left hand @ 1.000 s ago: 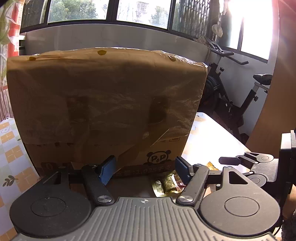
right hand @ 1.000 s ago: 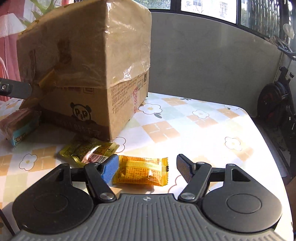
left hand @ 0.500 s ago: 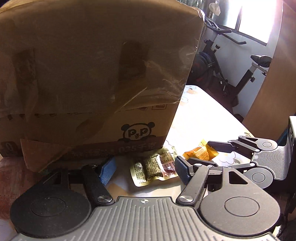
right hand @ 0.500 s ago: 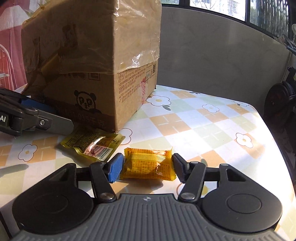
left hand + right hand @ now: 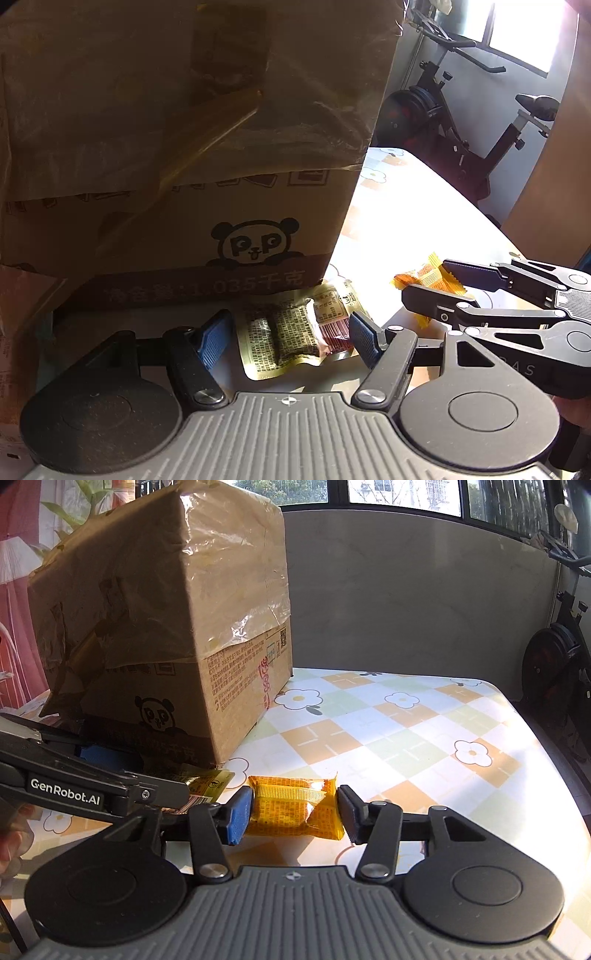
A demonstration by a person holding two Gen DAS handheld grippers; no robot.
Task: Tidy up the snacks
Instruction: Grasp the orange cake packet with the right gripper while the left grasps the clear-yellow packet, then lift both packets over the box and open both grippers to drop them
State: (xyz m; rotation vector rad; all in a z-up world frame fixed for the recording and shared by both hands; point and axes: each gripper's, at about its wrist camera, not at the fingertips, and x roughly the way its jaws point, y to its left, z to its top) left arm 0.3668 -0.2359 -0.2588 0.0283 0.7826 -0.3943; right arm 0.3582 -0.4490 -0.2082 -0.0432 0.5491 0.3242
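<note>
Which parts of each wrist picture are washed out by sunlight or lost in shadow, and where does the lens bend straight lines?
Left wrist view: the tabletop beyond the cardboard box is blown out white, the box face sits in shadow, and the gold snack packet is dim. Right wrist view: evenly sunlit, the orange snack packet crisp, glare on the box's tape, and the window frame bows.

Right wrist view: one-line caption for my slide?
Right gripper closing on orange snack beside taped box.
</note>
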